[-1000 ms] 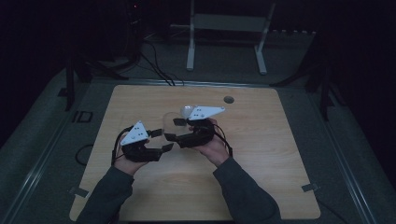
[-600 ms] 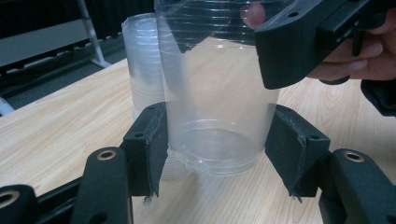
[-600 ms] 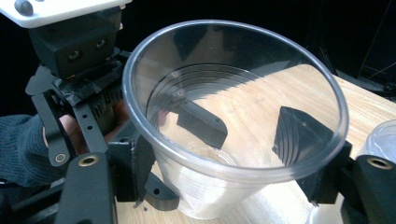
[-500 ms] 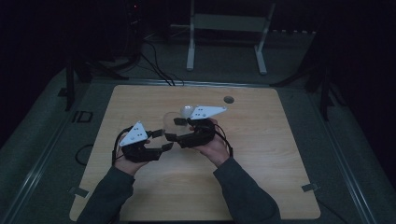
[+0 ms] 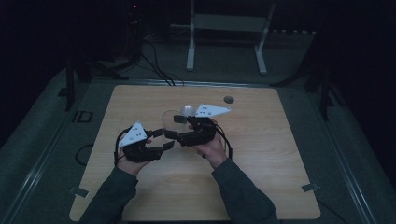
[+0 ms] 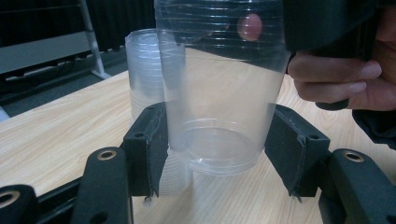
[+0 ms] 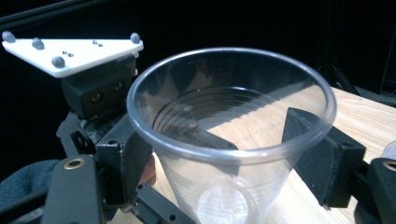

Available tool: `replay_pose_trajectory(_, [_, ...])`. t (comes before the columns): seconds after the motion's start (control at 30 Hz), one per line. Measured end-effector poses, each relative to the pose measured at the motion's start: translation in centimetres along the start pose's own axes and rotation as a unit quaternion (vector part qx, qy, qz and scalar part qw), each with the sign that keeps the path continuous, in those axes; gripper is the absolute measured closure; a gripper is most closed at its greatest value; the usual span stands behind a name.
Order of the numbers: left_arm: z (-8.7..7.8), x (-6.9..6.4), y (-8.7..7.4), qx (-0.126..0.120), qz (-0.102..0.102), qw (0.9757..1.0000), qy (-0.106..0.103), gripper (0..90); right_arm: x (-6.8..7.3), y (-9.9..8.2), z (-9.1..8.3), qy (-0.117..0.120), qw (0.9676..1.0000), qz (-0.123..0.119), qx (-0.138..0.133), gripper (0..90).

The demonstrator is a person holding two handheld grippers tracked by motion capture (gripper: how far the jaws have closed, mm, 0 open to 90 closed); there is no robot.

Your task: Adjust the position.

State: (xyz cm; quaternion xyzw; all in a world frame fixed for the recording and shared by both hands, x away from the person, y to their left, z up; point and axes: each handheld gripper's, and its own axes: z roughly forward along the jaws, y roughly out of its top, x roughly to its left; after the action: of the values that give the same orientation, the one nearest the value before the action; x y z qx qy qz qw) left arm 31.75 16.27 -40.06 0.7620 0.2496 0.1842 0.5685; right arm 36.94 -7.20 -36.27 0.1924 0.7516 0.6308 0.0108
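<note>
Clear plastic cup (image 6: pixel 219 116), ribbed near the rim, upright, lifted just off the bench, stack of clear cups (image 6: pixel 147 79) standing upright just behind it

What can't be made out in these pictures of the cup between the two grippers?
- High view: the clear cup is too small and dim.
- Right gripper view: the right gripper has just been opening its jaws around the cup; the rim hides whether the pads touch.
- Left gripper view: the top edge cuts off the cup's rim; the cup hides part of the cup stack.
</note>
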Motion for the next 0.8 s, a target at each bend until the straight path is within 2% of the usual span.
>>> replay_pose_trajectory(0.33, [0.19, 0.09, -0.23, -0.002, -0.007, 1.0, -0.006, 41.0, -0.04, 0.16, -0.31, -0.006, 0.9999, 0.001, -0.013, 25.2])
replay_pose_trajectory(0.53, [0.29, 0.03, -0.26, 0.001, -0.006, 1.0, -0.006, 40.9, 0.06, 0.06, -0.19, -0.006, 0.9999, -0.006, -0.006, 28.0])
replay_pose_trajectory(0.8, [0.16, 0.07, -0.17, -0.005, -0.01, 0.9999, -0.001, 31.7, 0.15, 0.14, -0.33, -0.017, 0.9997, -0.018, -0.004, 28.5])
